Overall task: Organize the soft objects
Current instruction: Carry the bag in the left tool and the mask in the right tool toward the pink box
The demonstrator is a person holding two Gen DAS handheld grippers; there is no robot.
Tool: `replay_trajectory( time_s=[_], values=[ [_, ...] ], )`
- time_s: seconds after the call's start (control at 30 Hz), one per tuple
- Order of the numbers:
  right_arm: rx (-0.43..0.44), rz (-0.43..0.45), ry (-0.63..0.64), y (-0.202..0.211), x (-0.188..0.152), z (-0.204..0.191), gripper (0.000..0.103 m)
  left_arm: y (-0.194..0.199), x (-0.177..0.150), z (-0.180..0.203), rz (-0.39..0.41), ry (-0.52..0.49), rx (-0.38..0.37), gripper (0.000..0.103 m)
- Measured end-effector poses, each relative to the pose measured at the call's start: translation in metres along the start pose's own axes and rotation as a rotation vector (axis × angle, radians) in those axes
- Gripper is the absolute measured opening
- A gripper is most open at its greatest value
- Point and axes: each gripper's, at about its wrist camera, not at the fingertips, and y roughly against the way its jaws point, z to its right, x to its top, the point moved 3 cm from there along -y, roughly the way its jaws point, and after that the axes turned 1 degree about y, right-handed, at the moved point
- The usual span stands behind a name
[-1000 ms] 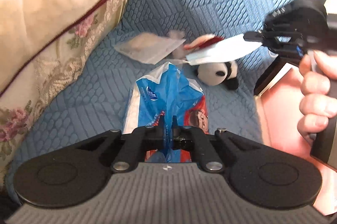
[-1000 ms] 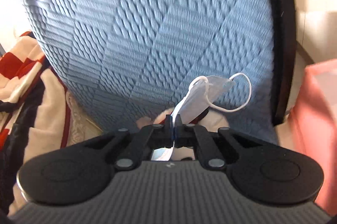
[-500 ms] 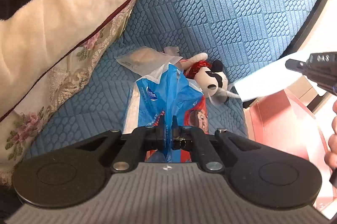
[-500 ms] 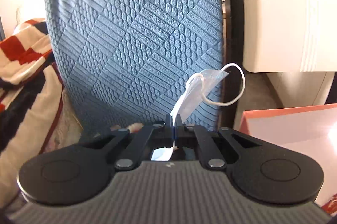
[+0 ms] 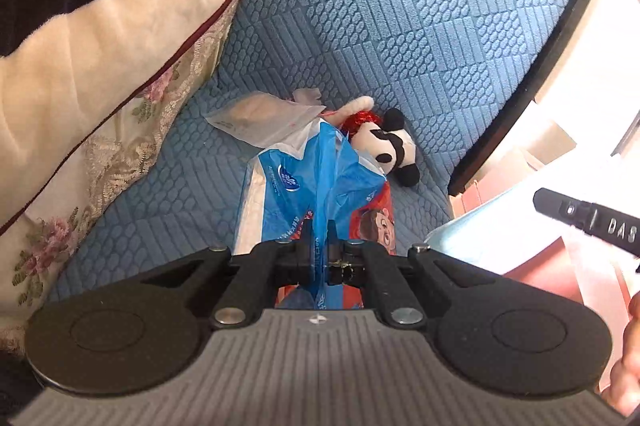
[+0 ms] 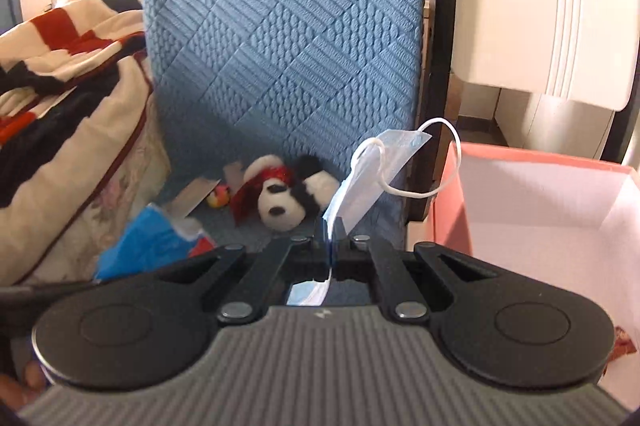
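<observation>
My left gripper [image 5: 320, 238] is shut on a blue plastic tissue pack [image 5: 320, 182] that rests on the blue quilted sofa seat [image 5: 192, 186]. My right gripper [image 6: 330, 230] is shut on a light blue face mask [image 6: 372, 182], held in the air beside the pink box [image 6: 532, 194]. The mask also shows in the left wrist view [image 5: 480, 226]. A panda plush [image 5: 392, 150] with a red bow lies at the back of the seat, seen too in the right wrist view [image 6: 288, 202]. A clear plastic packet [image 5: 260, 118] lies left of it.
A cream, black and red blanket [image 5: 100, 26] and a floral cushion [image 5: 100, 154] pile up on the left. The sofa back [image 5: 420, 6] rises behind. The open pink box stands at the sofa's right end, with white furniture [image 6: 540, 6] behind it.
My right gripper has carried the mask rightward, off the seat toward the pink box. My left gripper has stayed shut on the tissue pack and tilted slightly.
</observation>
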Motion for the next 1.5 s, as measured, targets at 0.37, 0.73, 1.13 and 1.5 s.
replay_trajectory(
  time_s=[0.37,0.73,1.13,1.5],
  values=[
    [0.060,-0.037,0.002,0.010,-0.041,-0.016,0.005,0.003,-0.009,0.007,-0.014,-0.035,-0.013,0.004],
    [0.082,-0.044,-0.065,0.026,-0.044,-0.004,0.005,0.019,-0.008,0.022,-0.015,-0.050,-0.008,0.004],
    [0.067,0.034,-0.062,0.075,0.007,0.025,0.005,0.059,0.023,0.077,-0.025,-0.069,-0.058,0.004],
    [0.033,0.106,-0.057,0.126,0.052,0.083,0.005,0.088,0.044,0.135,-0.004,-0.053,-0.105,0.004]
  ],
)
